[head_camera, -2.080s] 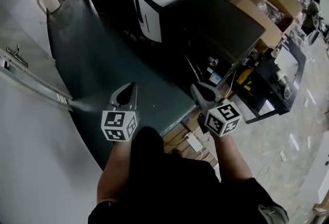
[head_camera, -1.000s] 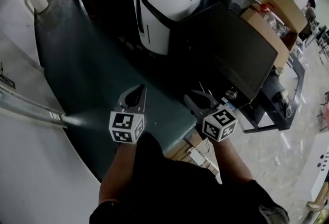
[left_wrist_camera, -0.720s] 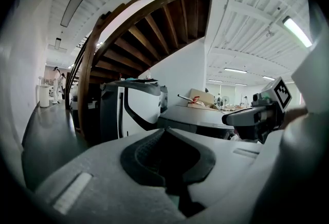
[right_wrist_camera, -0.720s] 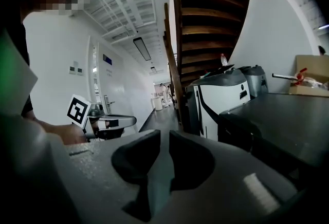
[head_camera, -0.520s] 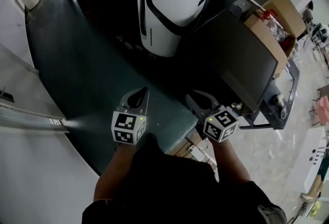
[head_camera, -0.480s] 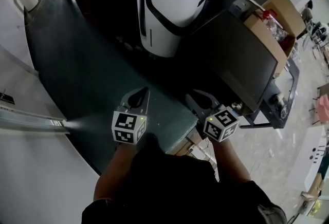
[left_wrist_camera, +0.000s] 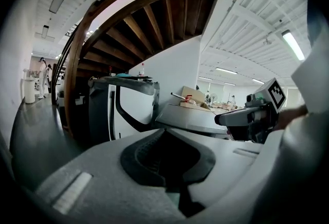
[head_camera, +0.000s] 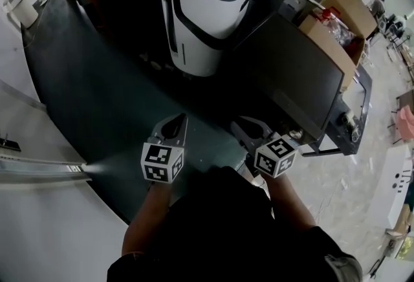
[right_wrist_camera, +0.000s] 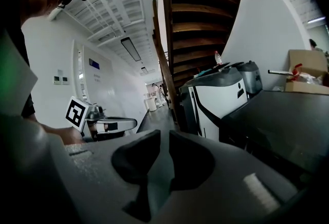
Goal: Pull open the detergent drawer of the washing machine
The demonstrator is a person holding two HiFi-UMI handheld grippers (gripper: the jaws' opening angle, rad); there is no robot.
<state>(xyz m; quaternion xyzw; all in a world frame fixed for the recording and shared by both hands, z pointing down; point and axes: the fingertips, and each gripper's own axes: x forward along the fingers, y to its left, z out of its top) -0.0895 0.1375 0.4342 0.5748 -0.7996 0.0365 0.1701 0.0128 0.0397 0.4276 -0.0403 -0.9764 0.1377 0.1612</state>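
Left hand-held gripper (head_camera: 173, 121) with jaws together, right hand-held gripper (head_camera: 248, 125) with jaws slightly apart, empty.

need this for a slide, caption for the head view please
With left gripper shut and right gripper slightly open, both empty, the person faces a white-and-black machine and a dark box-shaped unit.

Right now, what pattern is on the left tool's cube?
Black-and-white square markers on the cube, clearest in head view.

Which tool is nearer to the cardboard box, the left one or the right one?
Right. The right tool is close by the dark machine that adjoins the cardboard box; the left tool is farther, over the green surface.
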